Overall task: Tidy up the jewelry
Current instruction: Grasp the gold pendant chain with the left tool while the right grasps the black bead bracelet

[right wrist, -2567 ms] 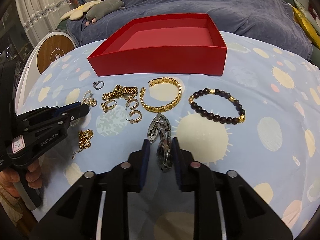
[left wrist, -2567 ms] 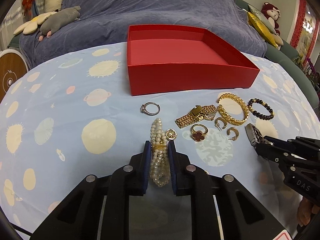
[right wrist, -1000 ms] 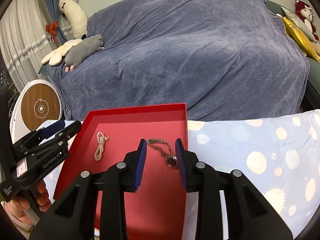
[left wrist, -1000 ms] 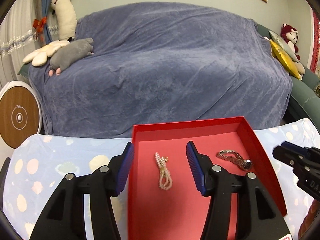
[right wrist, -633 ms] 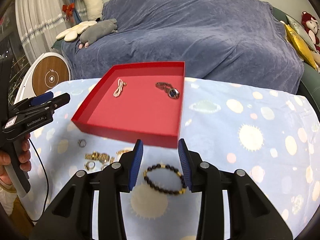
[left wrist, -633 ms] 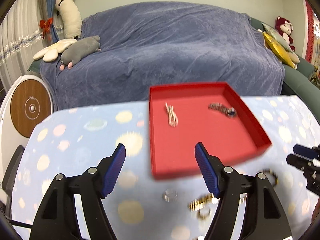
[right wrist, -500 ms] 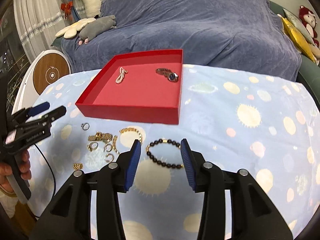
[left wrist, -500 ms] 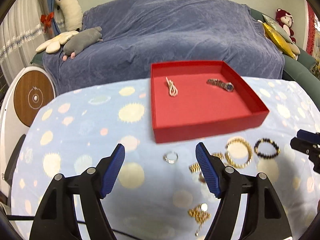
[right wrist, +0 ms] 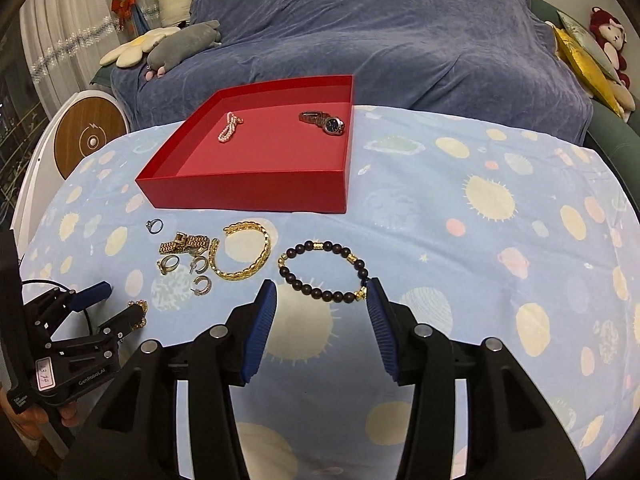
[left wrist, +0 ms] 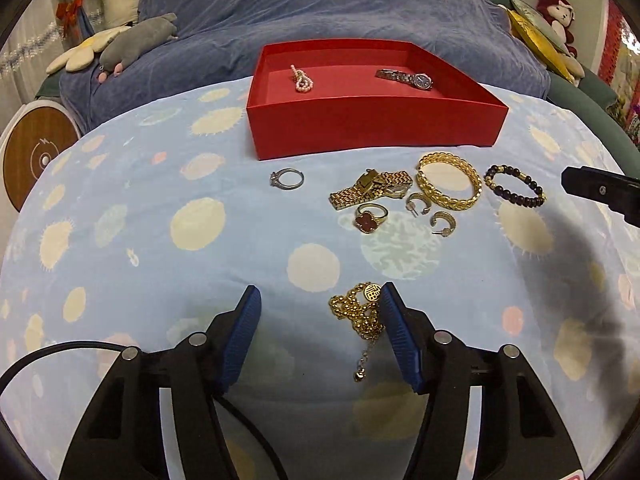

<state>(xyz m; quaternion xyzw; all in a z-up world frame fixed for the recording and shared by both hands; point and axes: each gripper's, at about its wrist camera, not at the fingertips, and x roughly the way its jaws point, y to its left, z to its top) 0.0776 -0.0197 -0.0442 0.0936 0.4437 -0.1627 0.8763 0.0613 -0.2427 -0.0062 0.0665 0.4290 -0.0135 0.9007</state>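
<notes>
1. The left tool hangs low over the tabletop, which wears a pale blue cloth with planet prints. Its jaws have just been closing in, yet they stand apart and grip nothing.
2. A gold bead chain with a round pendant lies bunched on the cloth between the left tool's blue pads. It sits hard against the right-hand pad and well clear of the other; whether that pad touches it cannot be told.
3. The right tool is released too, its jaws having just been opening. A dark bead bracelet with gold spacers lies flat just ahead of its tips, and the bracelet's near edge dips between the pads without being pressed.
4. The red box stands farther back on the tabletop. Inside it lie a pearl strand toward the left and a silver wristwatch toward the right, well apart.
5. Between the box and the tools the loose pieces lie in a cluster: a silver ring off to the left, a gold watch, a ring with a red clover, two small hoop earrings, and a wide gold bangle beside the dark bracelet.
6. In the right wrist view, a hand at the lower left edge holds the left tool's grip.
</notes>
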